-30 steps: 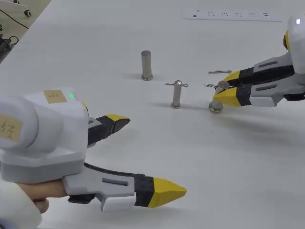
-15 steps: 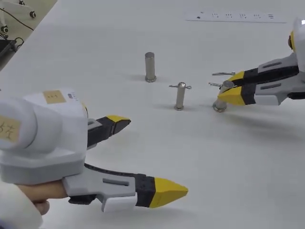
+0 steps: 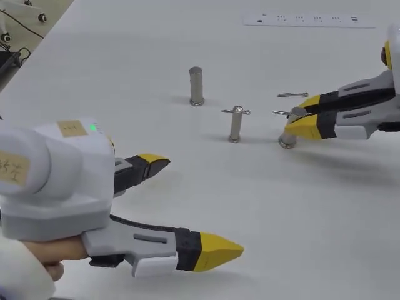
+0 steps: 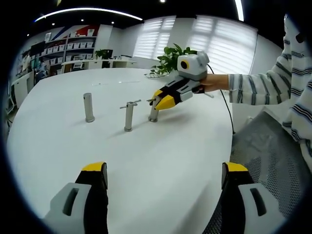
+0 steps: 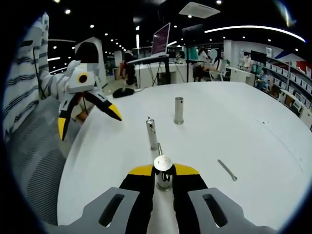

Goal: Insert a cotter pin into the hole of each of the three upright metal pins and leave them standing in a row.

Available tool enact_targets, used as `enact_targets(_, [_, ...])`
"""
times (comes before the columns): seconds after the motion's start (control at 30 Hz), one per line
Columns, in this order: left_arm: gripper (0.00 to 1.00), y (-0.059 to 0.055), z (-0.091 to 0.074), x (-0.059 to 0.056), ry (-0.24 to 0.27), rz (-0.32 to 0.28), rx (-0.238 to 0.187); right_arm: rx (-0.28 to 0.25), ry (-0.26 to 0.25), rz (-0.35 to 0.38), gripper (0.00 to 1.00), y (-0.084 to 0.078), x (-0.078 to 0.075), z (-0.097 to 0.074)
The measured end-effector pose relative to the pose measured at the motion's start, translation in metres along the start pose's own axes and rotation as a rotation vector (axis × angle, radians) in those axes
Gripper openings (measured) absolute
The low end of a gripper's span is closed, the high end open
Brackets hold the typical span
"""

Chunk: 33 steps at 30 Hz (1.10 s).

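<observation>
Our right gripper (image 3: 297, 116) clamps the rightmost upright steel pin (image 5: 163, 162); the left gripper (image 3: 203, 205) gapes empty. Toward the bench (image 3: 125, 62)'s far edge lies the thin loose wire cotter pin (image 3: 291, 95) — light, slippery; we'd pinch one end.

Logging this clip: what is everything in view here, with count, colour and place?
Upright silver metal pins: 3, in a row on the table; far pin, middle pin, gripped pin.
Thin metal cotter pins: 3, silver; one through the middle pin, one poking out at the gripped pin's top, one loose.
Printed strip: 1, white, far edge.
Table: 1, white.
Left gripper: yellow-tipped, open, foreground.
Right gripper: yellow-tipped, closed around the gripped pin.
Striped sleeve: 1, behind the right gripper.
</observation>
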<state>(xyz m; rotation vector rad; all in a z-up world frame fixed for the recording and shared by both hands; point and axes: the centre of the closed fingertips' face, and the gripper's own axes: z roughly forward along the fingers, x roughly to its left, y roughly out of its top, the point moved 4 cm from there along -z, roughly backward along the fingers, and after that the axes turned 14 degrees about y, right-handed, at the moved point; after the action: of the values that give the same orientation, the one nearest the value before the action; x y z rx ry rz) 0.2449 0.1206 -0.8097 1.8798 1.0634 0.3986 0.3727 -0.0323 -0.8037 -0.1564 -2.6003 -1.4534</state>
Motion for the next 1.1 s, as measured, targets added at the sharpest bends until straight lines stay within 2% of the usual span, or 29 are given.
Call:
enact_targets(0.37, [0.98,0.0,-0.001,-0.001,-0.004,0.002,-0.001,-0.002,-0.011,0.009,0.16,0.0,0.0,0.001])
enact_targets(0.47, [0.98,0.002,-0.002,-0.001,-0.001,-0.003,-0.008,-0.023,0.003,0.025,0.26,0.004,0.002,0.0])
enact_targets(0.53, [0.98,0.003,-0.003,-0.001,0.0,-0.002,-0.012,-0.025,-0.023,0.017,0.31,0.006,0.002,-0.004])
enact_targets(0.67, [0.98,0.005,-0.004,-0.001,0.0,0.002,-0.018,-0.053,-0.035,0.041,0.39,0.01,0.006,-0.013])
enact_targets(0.77, [0.98,0.006,-0.005,-0.002,0.002,0.001,-0.02,-0.062,-0.047,0.061,0.48,0.012,0.014,-0.023])
enact_targets(1.1, [0.99,0.013,-0.011,-0.001,0.006,0.004,-0.027,-0.153,-0.104,0.135,0.67,0.014,0.054,-0.051])
